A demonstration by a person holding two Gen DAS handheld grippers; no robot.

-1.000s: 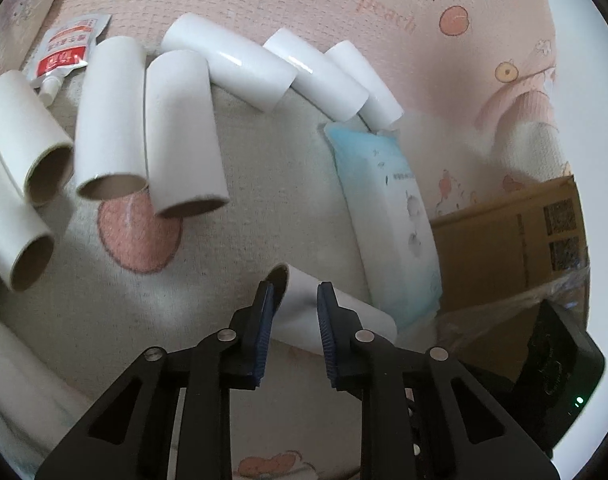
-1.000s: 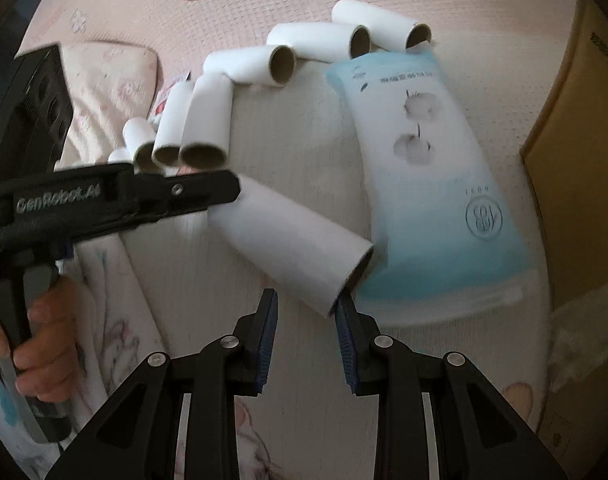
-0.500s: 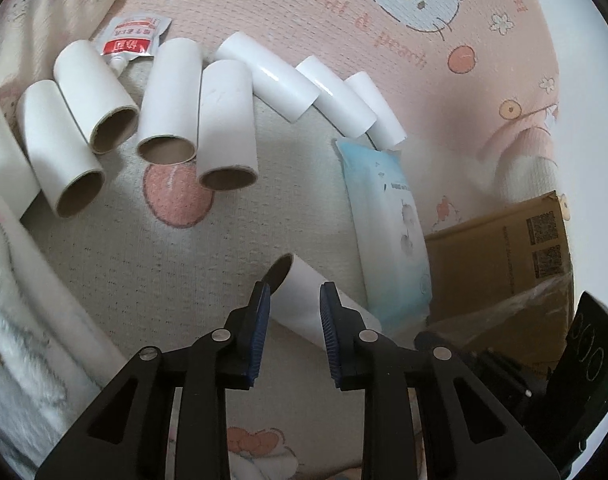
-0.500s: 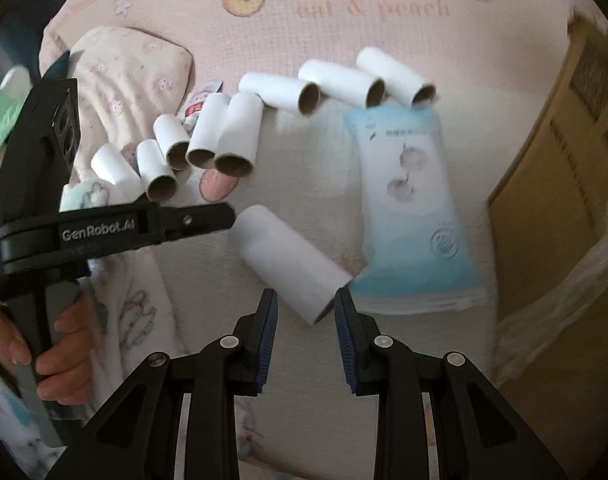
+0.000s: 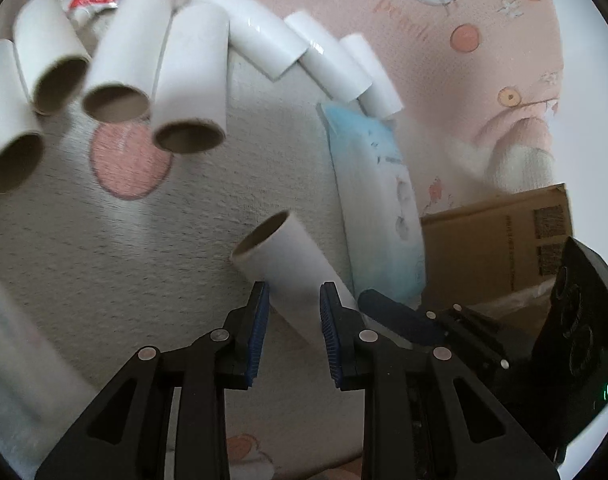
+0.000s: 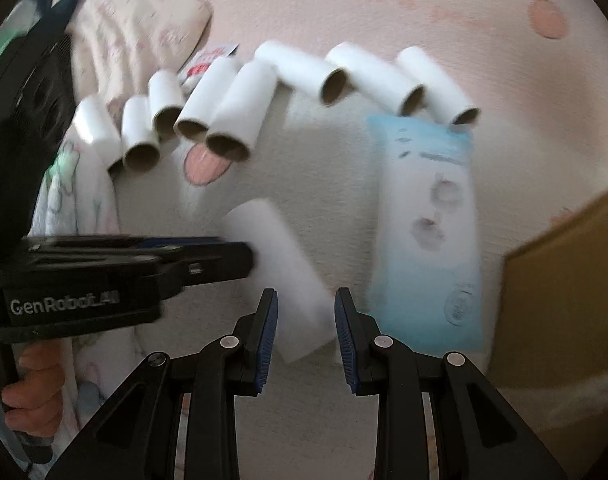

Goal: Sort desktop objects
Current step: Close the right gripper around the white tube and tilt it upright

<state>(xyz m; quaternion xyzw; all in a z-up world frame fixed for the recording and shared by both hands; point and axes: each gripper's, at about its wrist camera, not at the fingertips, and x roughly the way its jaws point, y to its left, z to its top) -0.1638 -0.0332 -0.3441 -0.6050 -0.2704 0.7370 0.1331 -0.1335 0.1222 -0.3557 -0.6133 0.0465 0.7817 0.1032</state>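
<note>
Left gripper (image 5: 293,312) is tilted down over the loose cardboard tube (image 5: 287,256). Its jaws have just been opening and stand apart, with the tube's middle lying between and just beyond the tips, its open end pointing away up-left. I can't see either pad pressing, so I call it a straddle, not a grip. The right gripper (image 6: 306,328) looks steeply down at the tube's other end, jaws parted by a narrow gap with nothing pinched. That end lies under and just ahead of its tips, though the view is smeared with blur. The blue tissue pack (image 5: 380,208) lies just right of the left jaws, touching or nearly touching the tube. The row of sorted tubes (image 5: 187,80) sits well ahead and to the left, on the soft blanket (image 5: 143,280). A cardboard box (image 5: 492,240) is further right. Now the risks, as I judge them. Both tools crowd one small tube, so the tips could clash. A round tube on fabric rolls easily, and a one-sided touch could send it against the pack or out of reach. Close too hard and the thin card may crush. Close too near one edge and it may swing loose on the way to the row, knocking the lined-up tubes askew.
</note>
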